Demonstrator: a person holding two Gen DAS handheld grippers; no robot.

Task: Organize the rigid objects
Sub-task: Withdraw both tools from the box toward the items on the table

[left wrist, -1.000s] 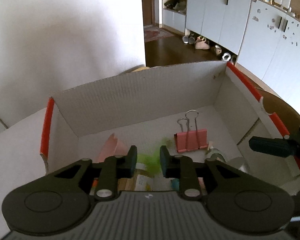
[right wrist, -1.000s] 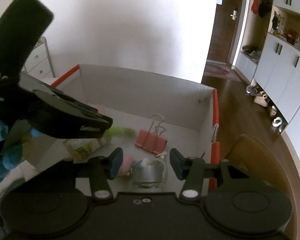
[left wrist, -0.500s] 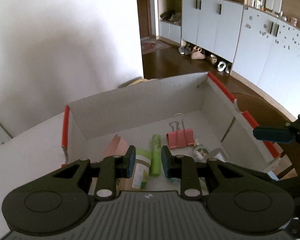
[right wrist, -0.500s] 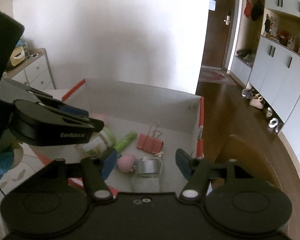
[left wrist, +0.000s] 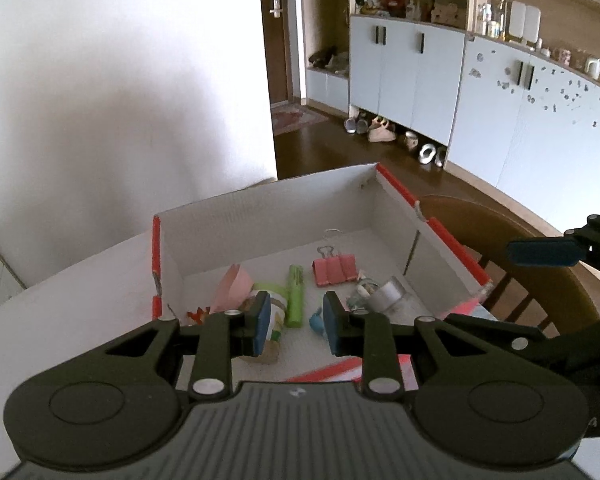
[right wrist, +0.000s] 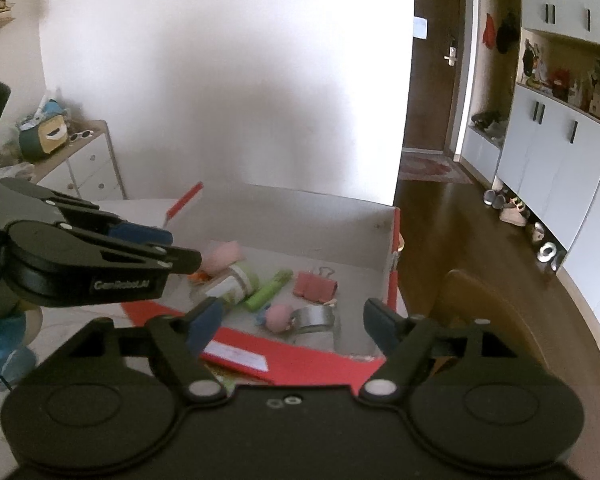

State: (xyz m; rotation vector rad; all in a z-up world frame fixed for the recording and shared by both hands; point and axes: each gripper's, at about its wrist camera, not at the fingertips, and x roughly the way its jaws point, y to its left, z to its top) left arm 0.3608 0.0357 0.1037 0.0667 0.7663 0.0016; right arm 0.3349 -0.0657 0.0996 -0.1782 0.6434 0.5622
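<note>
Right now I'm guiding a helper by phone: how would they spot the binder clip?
Look in the white cardboard box with red edges. The binder clip lies towards its far right corner, beside the green marker. It alone is flat, salmon-pink and has wire loop handles.

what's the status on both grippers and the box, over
Left gripper narrow, empty. Right gripper just opening, wide, empty. Jar, binder clip, highlighter lie in box. Nothing blocking.

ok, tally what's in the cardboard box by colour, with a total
Pink: 3 – binder clip, paper cone, small ball
Green: 2 – highlighter marker, labelled bottle
Silver: 1 – metal-lidded glass jar
Blue: 1 – small piece
Orange: 1 – small figure
Total: 8 visible
</note>
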